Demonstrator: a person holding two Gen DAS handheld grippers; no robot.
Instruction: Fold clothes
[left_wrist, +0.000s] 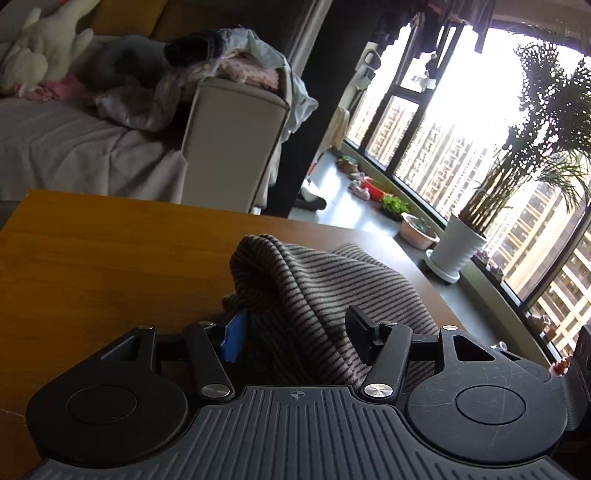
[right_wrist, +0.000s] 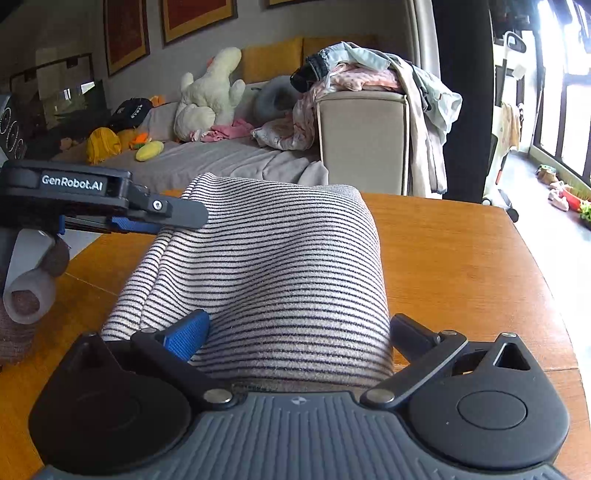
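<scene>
A striped pink-and-dark garment (right_wrist: 273, 266) lies folded in a thick bundle on the wooden table (right_wrist: 461, 258). My right gripper (right_wrist: 295, 332) is open, its jaws spread wide around the near end of the bundle. My left gripper (left_wrist: 295, 332) is also open, with the striped cloth (left_wrist: 325, 295) bunched between its jaws. In the right wrist view the left gripper (right_wrist: 184, 221) comes in from the left, its fingers at the far left edge of the bundle.
A grey sofa (right_wrist: 362, 140) with a pile of clothes (right_wrist: 369, 74) and a white plush toy (right_wrist: 210, 96) stands behind the table. A potted palm (left_wrist: 461, 251) and small pots stand by the windows at the right. The table edge curves near the right.
</scene>
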